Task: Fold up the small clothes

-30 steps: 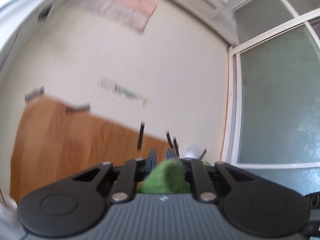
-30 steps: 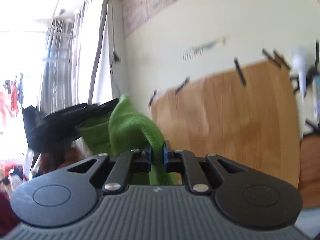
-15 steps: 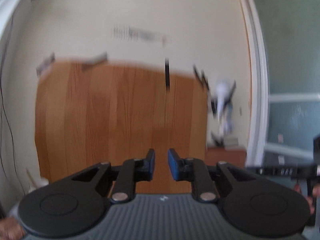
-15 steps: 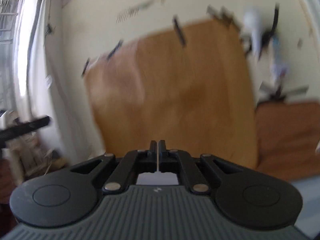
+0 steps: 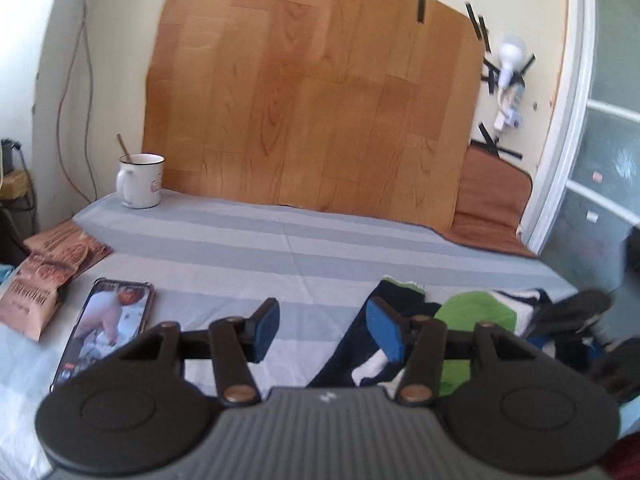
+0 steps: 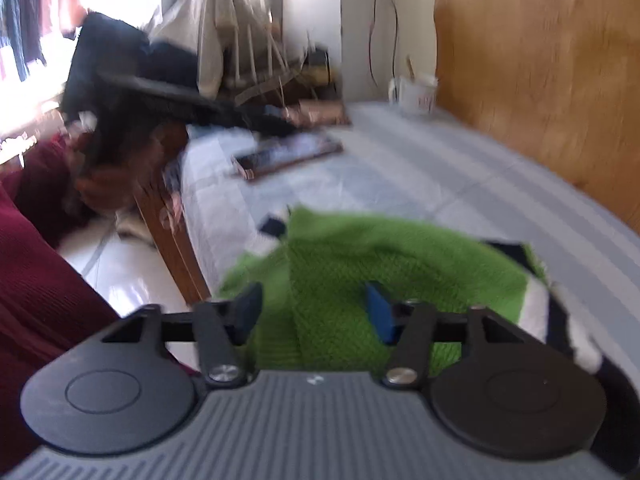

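Observation:
A green knit garment (image 6: 400, 256) with navy and white striped parts lies crumpled on the striped sheet (image 5: 280, 248), near its front right corner. In the left wrist view the garment (image 5: 476, 312) sits to the right of my left gripper (image 5: 324, 312). That gripper's jaws are opening, with only bare sheet between them. My right gripper (image 6: 314, 296) hangs over the green knit with its blue pads (image 6: 378, 312) wide apart and off the cloth. The view is blurred. The right gripper also shows as a dark blur (image 5: 572, 312) beyond the garment.
A white mug (image 5: 140, 180) with a stick in it stands at the back left. A phone (image 5: 106, 328) and brown snack packets (image 5: 40, 280) lie along the left edge. A wood-pattern sheet (image 5: 320, 100) covers the wall behind. A hand (image 6: 108, 180) holds the left gripper past the wooden edge (image 6: 168, 232).
A second ago both grippers were raised and shut on the green garment. Both have come down and tipped toward the sheet, their jaws have opened, and the garment now lies there.

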A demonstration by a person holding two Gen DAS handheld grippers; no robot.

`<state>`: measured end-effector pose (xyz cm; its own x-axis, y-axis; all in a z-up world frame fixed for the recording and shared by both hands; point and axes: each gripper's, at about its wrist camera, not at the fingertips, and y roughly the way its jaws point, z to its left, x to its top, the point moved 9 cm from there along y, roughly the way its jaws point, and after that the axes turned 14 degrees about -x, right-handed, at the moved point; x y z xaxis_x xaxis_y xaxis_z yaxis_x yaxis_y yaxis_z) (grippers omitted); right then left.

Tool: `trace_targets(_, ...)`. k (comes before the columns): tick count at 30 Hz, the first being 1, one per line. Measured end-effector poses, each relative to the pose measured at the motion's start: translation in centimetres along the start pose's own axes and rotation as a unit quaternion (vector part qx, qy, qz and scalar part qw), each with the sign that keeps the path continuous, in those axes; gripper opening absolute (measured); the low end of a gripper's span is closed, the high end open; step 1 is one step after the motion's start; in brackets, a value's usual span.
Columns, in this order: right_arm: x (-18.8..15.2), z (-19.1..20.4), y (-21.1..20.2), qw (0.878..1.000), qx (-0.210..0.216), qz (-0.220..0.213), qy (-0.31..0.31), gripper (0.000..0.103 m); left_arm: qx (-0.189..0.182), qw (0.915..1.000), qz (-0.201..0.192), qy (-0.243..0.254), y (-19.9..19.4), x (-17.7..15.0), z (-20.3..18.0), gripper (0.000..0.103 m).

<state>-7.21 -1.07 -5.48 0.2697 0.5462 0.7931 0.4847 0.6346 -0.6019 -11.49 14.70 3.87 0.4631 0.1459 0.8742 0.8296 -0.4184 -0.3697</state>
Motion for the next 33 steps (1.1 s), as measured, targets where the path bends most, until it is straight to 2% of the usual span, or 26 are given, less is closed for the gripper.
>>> trace_targets(2,0.6,-1.6,-0.2,0.999,0.006,0.020,0.044,0.006,-0.004,0.9999,-0.004,0.012,-0.7,-0.2,-0.4,0.053)
trace_targets(3,1.5,-2.9,-1.2,0.997,0.010,0.009,0.080,0.006,-0.007,0.9997,-0.002,0.024,-0.8,-0.3,-0.8,0.054)
trace_targets(4,2.5,-4.7,-2.6,0.994,-0.003,-0.014,0.107,0.006,-0.013,0.9992,0.000,0.037,-0.8,-0.6,-1.4,0.055)
trace_targets(6,4.0,-8.2,-5.9,0.985,-0.048,-0.059,0.155,0.005,-0.027,0.9975,0.006,0.065,-0.6,-1.1,-2.7,0.057)
trace_targets(8,4.7,-12.3,-8.9,0.970,-0.128,-0.090,0.186,0.005,-0.049,0.9946,0.013,0.091,0.1,-1.6,-4.3,0.060)
trace_targets(10,4.2,-16.4,-11.6,0.947,-0.227,-0.105,0.199,0.005,-0.073,0.9905,0.022,0.114,1.0,-2.2,-6.0,0.066)
trace_targets(11,3.7,-18.4,-12.6,0.933,-0.277,-0.102,0.206,0.006,-0.082,0.9884,0.026,0.126,1.4,-2.6,-6.7,0.069)
trace_targets(12,2.9,-20.3,-13.2,0.918,-0.317,-0.093,0.221,0.006,-0.089,0.9862,0.030,0.136,1.7,-2.9,-7.4,0.078)
trace_targets(13,1.9,-21.7,-13.5,0.906,-0.338,-0.082,0.240,0.006,-0.095,0.9841,0.033,0.147,2.0,-3.2,-8.0,0.080)
trace_targets(14,1.1,-22.9,-13.5,0.898,-0.347,-0.073,0.260,0.006,-0.099,0.9820,0.036,0.157,2.3,-3.4,-8.6,0.080)
trace_targets(16,-0.3,-24.1,-12.7,0.892,-0.342,-0.058,0.289,0.006,-0.106,0.9780,0.041,0.175,2.7,-3.7,-9.9,0.080)
trace_targets(19,-1.1,-24.4,-11.0,0.890,-0.334,-0.048,0.307,0.006,-0.131,0.9721,0.046,0.189,2.9,-3.8,-11.8,0.081)
trace_targets(22,-0.3,-24.3,-9.9,0.890,-0.327,-0.050,0.315,0.006,-0.158,0.9632,0.053,0.210,2.9,-4.3,-13.6,0.085)
trace_targets(25,0.7,-23.7,-9.5,0.891,-0.318,-0.055,0.318,0.006,-0.176,0.9527,0.074,0.237,3.3,-5.6,-14.8,0.084)
trace_targets(27,1.2,-23.6,-9.6,0.893,-0.316,-0.059,0.314,0.006,-0.174,0.9453,0.096,0.258,4.0,-6.9,-14.9,0.082)
trace_targets(29,1.2,-22.7,-10.1,0.895,-0.314,-0.058,0.312,0.006,-0.164,0.9412,0.129,0.266,5.0,-8.3,-14.3,0.071)
trace_targets(31,1.4,-22.5,-10.5,0.895,-0.313,-0.062,0.312,0.006,-0.148,0.9388,0.161,0.266,6.1,-9.6,-13.3,0.025)
trace_targets(32,1.5,-22.4,-10.9,0.894,-0.313,-0.068,0.313,0.006,-0.139,0.9383,0.173,0.265,6.6,-10.0,-12.8,0.012)
trace_targets(33,1.8,-22.1,-11.4,0.894,-0.313,-0.076,0.312,0.006,-0.123,0.9408,0.175,0.263,6.9,-10.0,-12.3,0.010)
